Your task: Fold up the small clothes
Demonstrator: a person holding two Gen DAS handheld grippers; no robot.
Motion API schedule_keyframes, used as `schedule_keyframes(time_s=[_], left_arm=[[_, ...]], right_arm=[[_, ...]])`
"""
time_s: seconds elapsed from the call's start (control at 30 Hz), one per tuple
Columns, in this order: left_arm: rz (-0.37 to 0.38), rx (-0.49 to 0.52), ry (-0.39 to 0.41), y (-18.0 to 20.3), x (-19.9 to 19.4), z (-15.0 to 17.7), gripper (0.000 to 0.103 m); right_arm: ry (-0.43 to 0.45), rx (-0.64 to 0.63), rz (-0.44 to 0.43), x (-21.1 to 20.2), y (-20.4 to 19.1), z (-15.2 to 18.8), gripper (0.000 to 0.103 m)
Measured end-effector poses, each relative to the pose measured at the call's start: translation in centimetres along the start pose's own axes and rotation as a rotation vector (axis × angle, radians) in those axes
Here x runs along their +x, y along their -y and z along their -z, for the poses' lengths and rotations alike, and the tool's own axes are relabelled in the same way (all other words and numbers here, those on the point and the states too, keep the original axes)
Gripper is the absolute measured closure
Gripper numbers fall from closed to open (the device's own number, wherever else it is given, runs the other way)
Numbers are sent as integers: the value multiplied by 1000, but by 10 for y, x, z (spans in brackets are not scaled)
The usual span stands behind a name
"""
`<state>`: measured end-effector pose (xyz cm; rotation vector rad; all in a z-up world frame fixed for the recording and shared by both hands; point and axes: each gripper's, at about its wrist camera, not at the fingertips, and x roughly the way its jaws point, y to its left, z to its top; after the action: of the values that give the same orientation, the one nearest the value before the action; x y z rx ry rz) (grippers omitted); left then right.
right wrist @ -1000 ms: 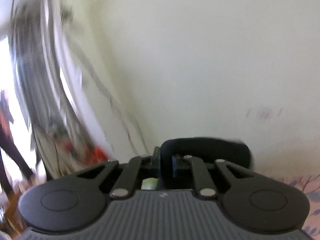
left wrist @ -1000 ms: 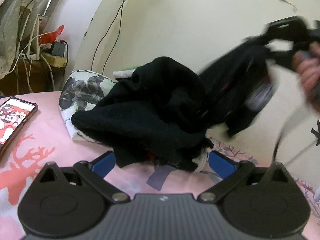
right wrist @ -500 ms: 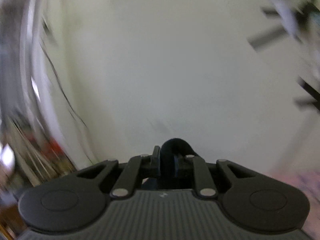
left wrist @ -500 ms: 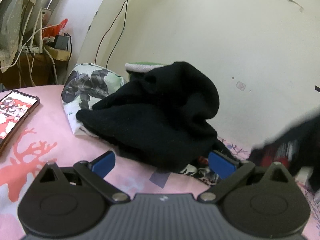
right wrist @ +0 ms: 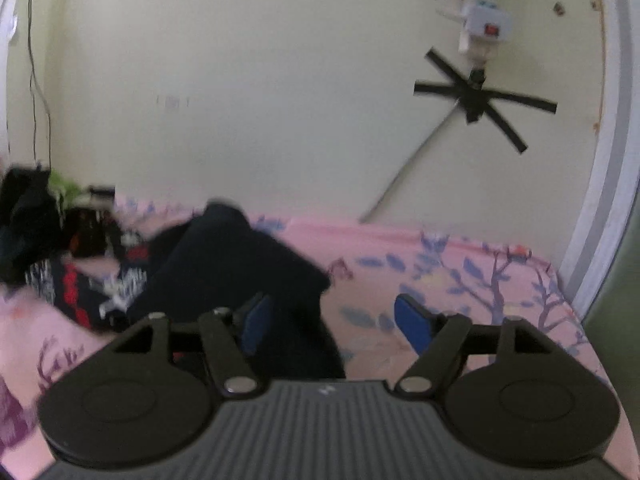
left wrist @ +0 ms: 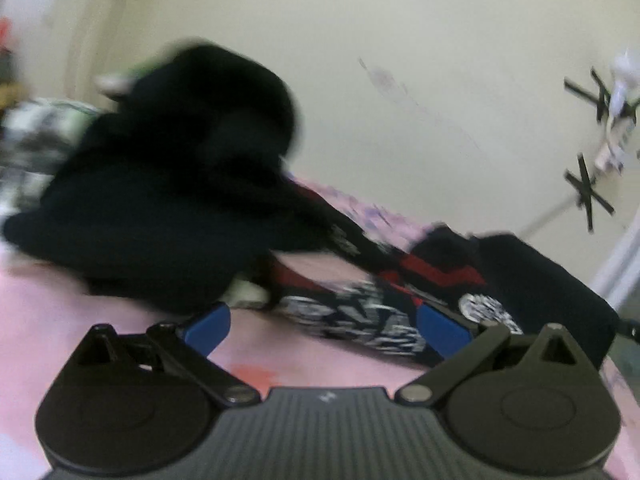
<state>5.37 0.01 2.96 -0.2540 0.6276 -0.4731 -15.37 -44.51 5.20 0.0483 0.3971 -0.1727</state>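
A dark garment with red and white print [left wrist: 400, 296] lies spread on the pink bed sheet [left wrist: 120, 320]; it also shows in the right wrist view [right wrist: 224, 268]. A pile of black clothes [left wrist: 172, 192] sits at the left. My left gripper [left wrist: 324, 328] is open and empty, just in front of the printed garment. My right gripper [right wrist: 328, 324] is open, low over the garment's right edge, with cloth under its left finger [right wrist: 256, 320].
A cream wall stands behind the bed. A power strip [right wrist: 484, 16] and black tape crosses [right wrist: 480, 96] are on the wall at right. A patterned cushion [left wrist: 28, 136] lies blurred behind the pile. The bed's right edge [right wrist: 560, 280] meets a white frame.
My right gripper swung the printed garment off the pile, laid it on the bed at right and opened. The left gripper view has turned right.
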Motion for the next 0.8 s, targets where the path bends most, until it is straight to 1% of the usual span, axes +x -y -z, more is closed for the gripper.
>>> schedule_keyframes(time_s=[0.07,0.1,0.13,0.17,0.2,0.23,0.27,0.3,0.33,0.37,0.4,0.43,0.47,0.5,0.53,0.57,0.6,0.63,0.67,0.7,0.77,0.8], left_arm=[[10,-7,-47,10,23,-5,6],[14,-17,-74,15,35,-6,23],[17,-29,-103,18,45,-7,55],[29,-40,-134,22,54,-6,70],[21,-49,-148,25,60,-7,85],[2,-47,-137,27,58,-6,93],[13,-41,-117,28,51,-8,93],[46,-40,-89,27,38,-10,93],[82,-44,-66,23,22,-15,94],[132,-55,-34,17,1,-20,94],[192,-73,8,7,-27,-25,94],[232,-85,52,-4,-54,-28,94],[258,-91,108,-16,-85,-29,94],[273,-81,176,-30,-121,-28,94],[262,-70,223,-39,-145,-25,92],[219,-67,266,-50,-167,-20,90],[148,-79,301,-61,-188,-14,82],[81,-103,315,-71,-201,-10,70],[26,-135,317,-80,-207,-5,67],[-12,-170,302,-89,-208,0,66],[-49,-231,240,-98,-192,5,66],[-64,-236,218,-98,-181,7,65]], right_arm=[[40,9,-25,0,-1,-4,28],[46,4,-39,2,-3,-6,28],[48,-3,-55,6,-7,-10,27],[37,-5,-79,14,-10,-10,27],[13,-4,-101,26,-12,-13,30],[-25,-3,-127,39,-15,-11,37],[-59,-11,-146,47,-18,-9,56],[-96,-34,-166,54,-23,-7,81],[-122,-53,-193,56,-28,-6,82],[-125,-54,-259,51,-32,-6,82],[-118,-45,-353,42,-34,-8,82],[-106,-31,-474,31,-36,-11,81],[-99,-28,-660,16,-37,-15,76],[-97,-39,-805,5,-38,-16,71],[-79,-68,-925,-7,-40,-17,70],[-42,-100,-998,-19,-42,-17,51],[-3,-122,-1036,-27,-43,-17,46],[25,-133,-1025,-30,-44,-19,46],[29,-137,-1000,-28,-44,-21,46],[31,-131,-969,-22,-44,-23,46],[32,-85,-886,-4,-40,-27,46],[19,-52,-837,8,-39,-29,46]])
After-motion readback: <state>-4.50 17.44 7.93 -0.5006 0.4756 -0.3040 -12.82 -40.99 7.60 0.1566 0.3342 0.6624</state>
